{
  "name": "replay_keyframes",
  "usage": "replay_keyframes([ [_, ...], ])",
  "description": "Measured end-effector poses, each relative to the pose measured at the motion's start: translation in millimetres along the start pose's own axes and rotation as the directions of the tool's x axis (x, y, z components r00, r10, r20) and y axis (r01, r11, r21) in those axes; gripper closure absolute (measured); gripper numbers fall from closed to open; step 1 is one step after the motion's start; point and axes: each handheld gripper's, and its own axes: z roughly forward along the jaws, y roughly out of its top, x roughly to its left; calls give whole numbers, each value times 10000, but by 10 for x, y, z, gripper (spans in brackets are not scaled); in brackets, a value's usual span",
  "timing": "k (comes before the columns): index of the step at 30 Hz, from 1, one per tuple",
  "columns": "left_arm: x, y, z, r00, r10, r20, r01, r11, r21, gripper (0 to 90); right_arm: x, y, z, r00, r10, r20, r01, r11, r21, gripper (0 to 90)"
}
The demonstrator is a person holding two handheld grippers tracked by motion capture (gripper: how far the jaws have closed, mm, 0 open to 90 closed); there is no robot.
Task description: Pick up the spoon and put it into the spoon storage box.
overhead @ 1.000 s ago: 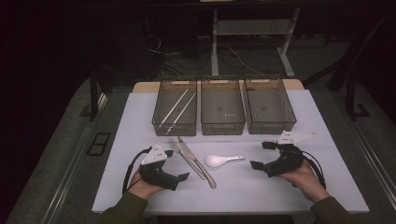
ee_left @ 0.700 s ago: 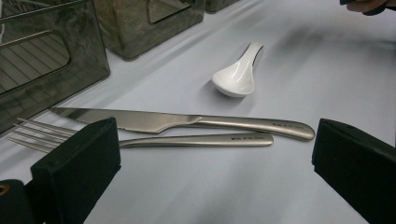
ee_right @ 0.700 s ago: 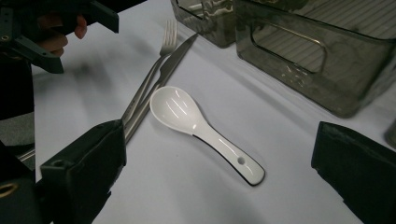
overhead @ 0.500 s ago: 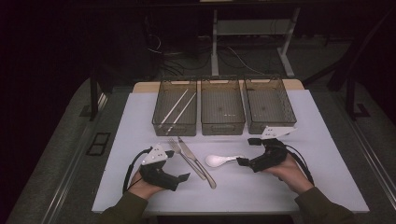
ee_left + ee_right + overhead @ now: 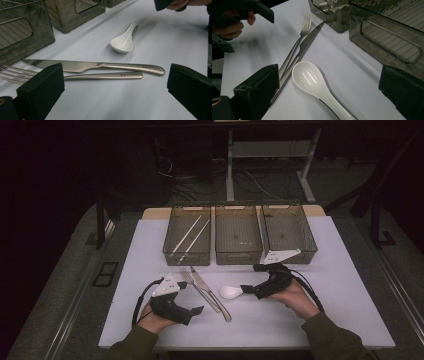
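1. Right gripper (image 5: 248, 289): jaws spread wide around the white ceramic spoon's (image 5: 312, 79) handle on the bench (image 5: 325, 320); not pinching.
2. Left gripper (image 5: 192, 310): jaws gape empty, near the knife (image 5: 95, 66) and fork (image 5: 75, 76).

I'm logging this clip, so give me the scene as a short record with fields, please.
surface: white table top
bins: three grey bins in a row at the far side
left bin: holds chopsticks
loose cutlery: fork and knife side by side, white spoon beside them
right hand-held gripper: open, jaws either side of the spoon's handle
left hand-held gripper: open, near the cutlery handles, touching nothing
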Motion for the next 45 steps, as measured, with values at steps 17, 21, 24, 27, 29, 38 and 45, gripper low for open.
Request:
replay_keyframes([
  [17,-1,-1,-3,10000,41,0,-41,10000,1,2,-44,122,379,9997,-63,-251,75,9987,495,36],
  [21,5,-3,-4,10000,17,11,-17,10000,39,2,-34,97,412,9992,-181,-369,207,9972,718,104],
  [24,3,-2,-6,10000,48,17,-48,10000,31,2,-14,87,424,9990,-259,-371,289,9959,852,165],
  [27,3,-3,-4,10000,25,8,-25,10000,33,2,7,76,438,9983,-346,-473,393,9939,1028,243],
  [29,3,-4,0,10000,9,11,-9,10000,14,2,12,71,447,9975,-373,-602,438,9929,1104,302],
  [38,5,-5,-2,10000,19,23,-19,10000,55,2,21,30,502,9956,-534,-771,654,9845,1630,454],
  [45,6,-7,2,10000,3,27,-3,10000,29,2,33,6,537,9951,-631,-761,769,9780,1940,524],
])
